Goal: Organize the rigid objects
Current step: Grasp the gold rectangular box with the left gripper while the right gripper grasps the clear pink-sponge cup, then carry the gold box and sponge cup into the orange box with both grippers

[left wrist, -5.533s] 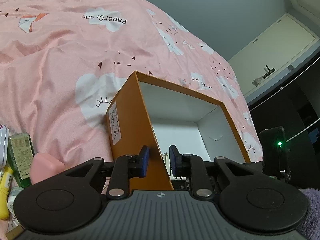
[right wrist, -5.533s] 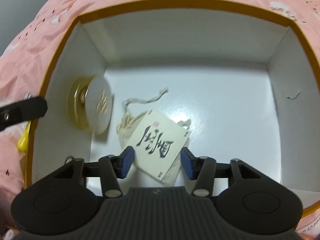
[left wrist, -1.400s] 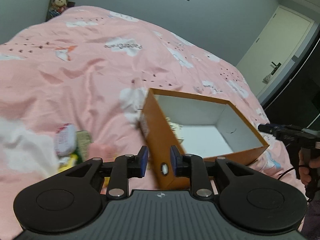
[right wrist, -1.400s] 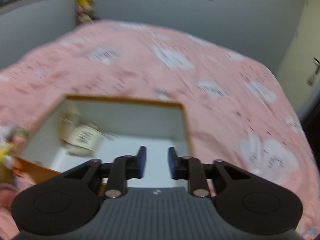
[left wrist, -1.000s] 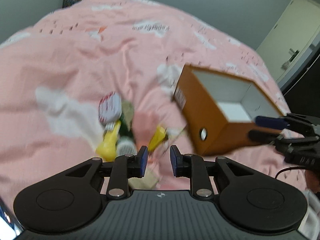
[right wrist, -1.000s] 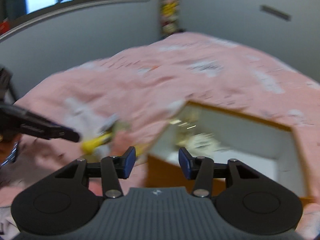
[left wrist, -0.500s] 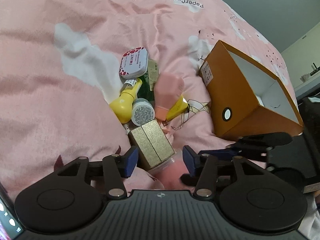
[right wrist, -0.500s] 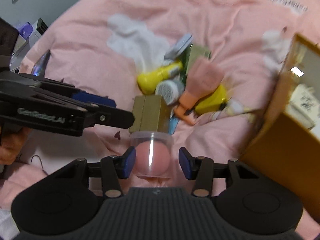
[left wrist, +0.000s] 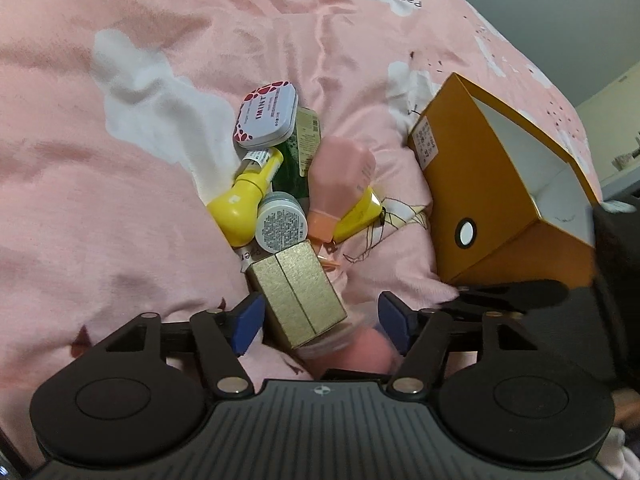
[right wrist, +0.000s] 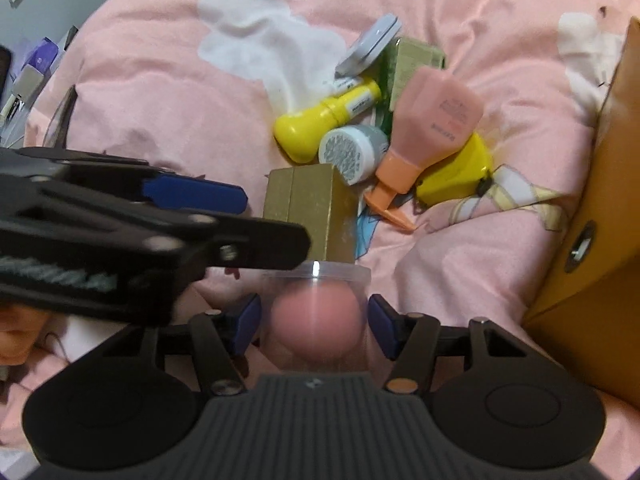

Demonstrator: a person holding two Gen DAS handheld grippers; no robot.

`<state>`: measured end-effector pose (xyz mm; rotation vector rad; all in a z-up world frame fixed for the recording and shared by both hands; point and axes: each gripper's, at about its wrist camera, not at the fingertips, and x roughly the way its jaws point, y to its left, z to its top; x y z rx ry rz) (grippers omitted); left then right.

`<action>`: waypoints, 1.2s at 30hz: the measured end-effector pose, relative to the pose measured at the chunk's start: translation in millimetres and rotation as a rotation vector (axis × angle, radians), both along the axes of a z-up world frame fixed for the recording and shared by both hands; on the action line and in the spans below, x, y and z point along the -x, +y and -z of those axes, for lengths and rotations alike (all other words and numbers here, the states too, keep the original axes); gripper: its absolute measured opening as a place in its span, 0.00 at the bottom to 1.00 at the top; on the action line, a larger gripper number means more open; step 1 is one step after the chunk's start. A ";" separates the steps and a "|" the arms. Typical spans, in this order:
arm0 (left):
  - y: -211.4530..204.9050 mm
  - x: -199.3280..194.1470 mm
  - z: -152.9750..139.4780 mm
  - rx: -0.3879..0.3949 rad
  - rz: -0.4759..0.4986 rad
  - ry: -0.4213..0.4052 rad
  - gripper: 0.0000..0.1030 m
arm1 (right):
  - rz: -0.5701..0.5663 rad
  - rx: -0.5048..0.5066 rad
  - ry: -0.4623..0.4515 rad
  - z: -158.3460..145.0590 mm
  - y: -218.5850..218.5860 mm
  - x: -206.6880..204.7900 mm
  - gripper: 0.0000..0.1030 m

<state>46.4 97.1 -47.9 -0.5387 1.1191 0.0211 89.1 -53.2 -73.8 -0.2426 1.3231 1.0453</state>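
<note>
Since a moment earlier both grippers had dropped closer to the pile on the pink bedspread (left wrist: 120, 200), the left gripper (left wrist: 318, 322) opening around the gold box (left wrist: 298, 292) without pressing it, its long axis running away from the camera. The right gripper (right wrist: 314, 326) was opening too, astride a clear tub (right wrist: 320, 312) (pink ball inside, pads not touching). Only the left view showed the orange box's (left wrist: 500, 216) white inside.

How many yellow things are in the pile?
2: a yellow bottle on the pile's left, and a yellow tube peeking out from under the pink bottle. More may be hidden underneath.
</note>
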 end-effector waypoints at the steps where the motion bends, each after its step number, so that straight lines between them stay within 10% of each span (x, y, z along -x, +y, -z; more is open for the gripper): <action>1: -2.4 -2.1 0.6 -0.007 -0.007 0.005 0.78 | 0.004 -0.001 -0.018 -3.9 -3.2 0.4 0.57; 21: -18.1 -25.1 32.1 -0.128 -0.027 0.029 0.61 | 0.060 0.008 -0.083 -2.9 -15.8 -8.4 0.58; 36: -22.2 14.9 -14.7 -0.112 -0.054 -0.185 0.53 | 0.130 -0.155 -0.176 -46.4 -58.4 10.9 0.57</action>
